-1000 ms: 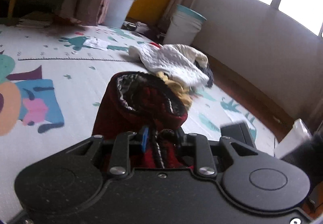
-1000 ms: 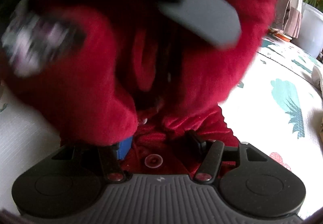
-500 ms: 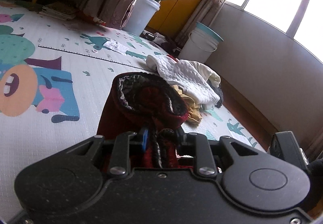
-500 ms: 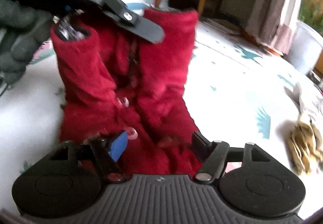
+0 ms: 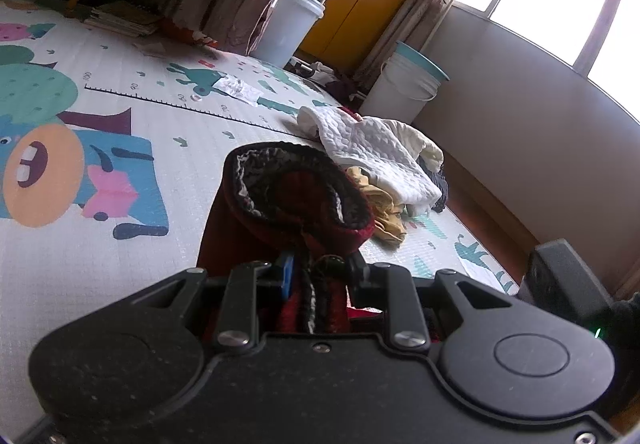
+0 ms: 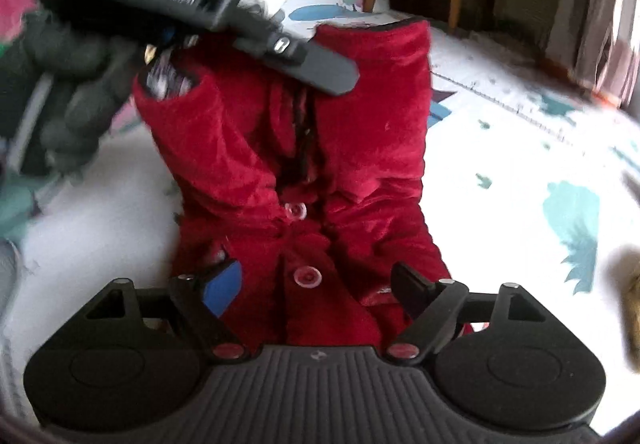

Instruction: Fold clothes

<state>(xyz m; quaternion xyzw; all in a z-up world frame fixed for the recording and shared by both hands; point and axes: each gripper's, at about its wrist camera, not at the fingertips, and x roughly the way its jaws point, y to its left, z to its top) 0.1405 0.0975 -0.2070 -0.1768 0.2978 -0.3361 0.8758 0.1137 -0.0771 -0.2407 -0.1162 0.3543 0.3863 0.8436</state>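
Red coat point(image 6: 340, 148): our L gripper point(image 5: 316, 272) pinches its edge; R gripper point(image 6: 316, 280) jaws just been opening, coat between, pads clear.

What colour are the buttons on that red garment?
Pale, see-through pink buttons on the red garment; clearest in the right wrist view.

Left gripper point(image 5: 316, 276) clamped shut, right gripper point(image 6: 316, 284) just opening wide
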